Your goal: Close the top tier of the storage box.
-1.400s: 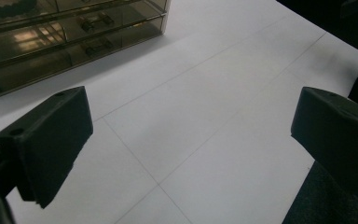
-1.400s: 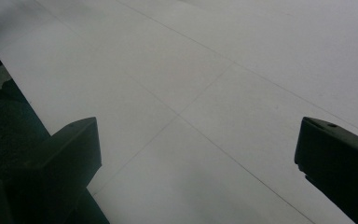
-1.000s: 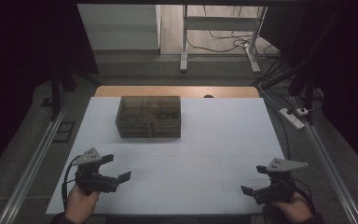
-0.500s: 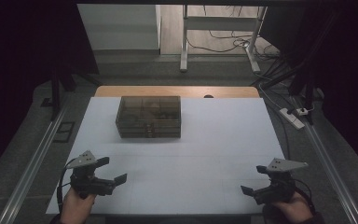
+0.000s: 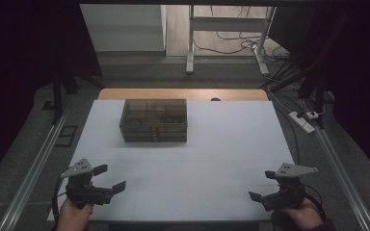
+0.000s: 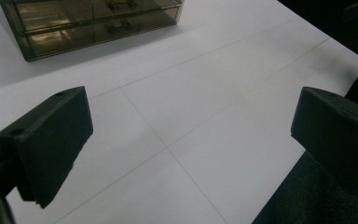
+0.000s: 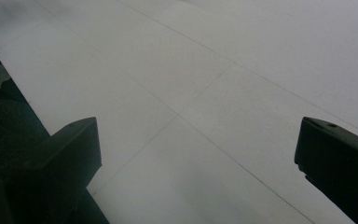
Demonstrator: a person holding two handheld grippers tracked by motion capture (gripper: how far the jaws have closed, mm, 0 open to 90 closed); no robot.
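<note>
Here, both grippers (image 5: 110, 177) (image 5: 264, 185) agape (empty) — drawer box (image 5: 153, 120) apart

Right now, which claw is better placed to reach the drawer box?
Probably left: the left claw sits open, nearer the brown drawer box, whose drawer fronts show ahead in the left gripper view. The right claw faces bare white table.

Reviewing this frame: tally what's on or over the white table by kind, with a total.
Smoky transparent drawer box: 1
Hand-held grippers, both open: 2, left gripper and right gripper
White table itself: 1
Total: 4
</note>
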